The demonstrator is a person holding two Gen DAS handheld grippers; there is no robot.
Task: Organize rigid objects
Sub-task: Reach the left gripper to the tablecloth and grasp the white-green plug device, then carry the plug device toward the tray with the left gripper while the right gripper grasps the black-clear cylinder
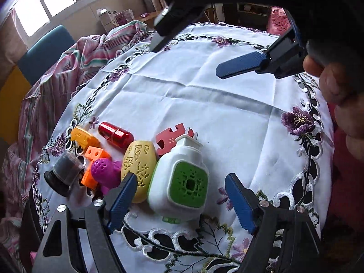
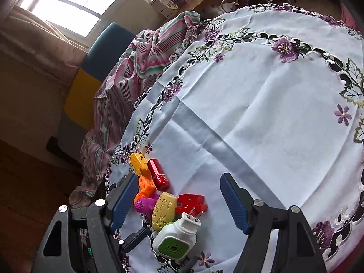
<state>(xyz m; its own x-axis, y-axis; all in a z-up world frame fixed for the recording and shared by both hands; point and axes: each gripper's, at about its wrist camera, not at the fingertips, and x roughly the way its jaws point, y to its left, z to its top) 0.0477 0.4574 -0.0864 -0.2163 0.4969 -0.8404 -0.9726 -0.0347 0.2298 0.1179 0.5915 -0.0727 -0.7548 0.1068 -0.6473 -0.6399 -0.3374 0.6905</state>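
Small objects lie clustered at the cloth's edge: a white plug-in device with a green face [image 1: 179, 182] [image 2: 175, 238], a yellow oval case [image 1: 138, 168] [image 2: 163, 211], a red puzzle piece [image 1: 170, 138] [image 2: 191, 203], a red cylinder [image 1: 116, 133] [image 2: 159, 175], orange pieces [image 1: 94, 157], a magenta perforated piece [image 1: 107, 173] and a dark cap [image 1: 63, 175]. My left gripper [image 1: 182, 202] straddles the plug-in device, open, pads clear of it. My right gripper [image 2: 179, 202] [image 1: 198, 54] hovers open above the table with nothing in it.
A white tablecloth [image 1: 204, 104] with purple flower embroidery covers the round table. A pink striped cloth [image 1: 68, 68] hangs off its left side beside a blue and yellow seat [image 1: 43, 47]. A person's hand [image 1: 336, 84] holds the right gripper.
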